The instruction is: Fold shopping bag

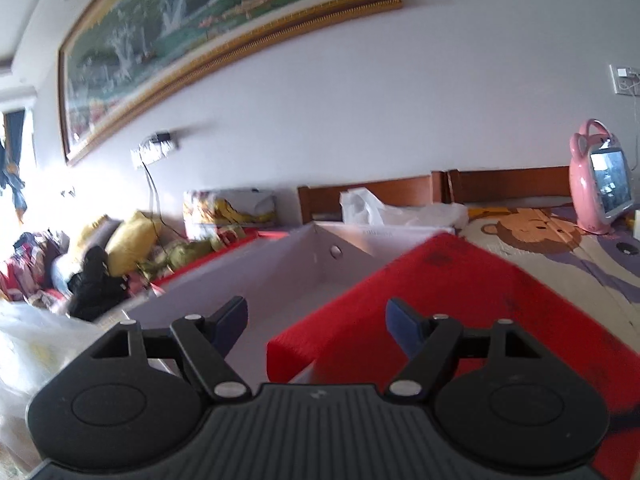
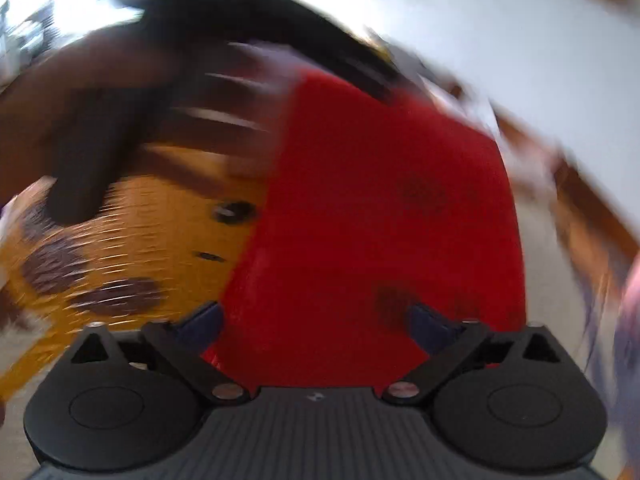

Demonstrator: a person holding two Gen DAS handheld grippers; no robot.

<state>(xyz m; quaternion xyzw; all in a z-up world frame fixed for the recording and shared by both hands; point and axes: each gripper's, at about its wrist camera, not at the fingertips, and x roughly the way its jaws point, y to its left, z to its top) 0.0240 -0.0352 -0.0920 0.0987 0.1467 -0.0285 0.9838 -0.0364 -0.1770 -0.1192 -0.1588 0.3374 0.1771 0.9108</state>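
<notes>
A red paper shopping bag (image 1: 460, 300) with a white inside (image 1: 280, 272) stands open on the bed, its mouth facing my left gripper (image 1: 316, 322). The left gripper is open, its two fingers straddling the bag's near red side wall without touching it. In the blurred right wrist view the bag's red panel (image 2: 380, 220) fills the middle. My right gripper (image 2: 316, 322) is open and close over that panel. A dark arm and the other black gripper (image 2: 120, 120) show at upper left.
The bed has a cartoon bear bedspread (image 1: 540, 236) and a wooden headboard (image 1: 400, 192). A pink device with a screen (image 1: 600, 188) stands at right. A white plastic bag (image 1: 384, 208) lies behind the red bag. Pillows and clothes (image 1: 100, 264) pile at left.
</notes>
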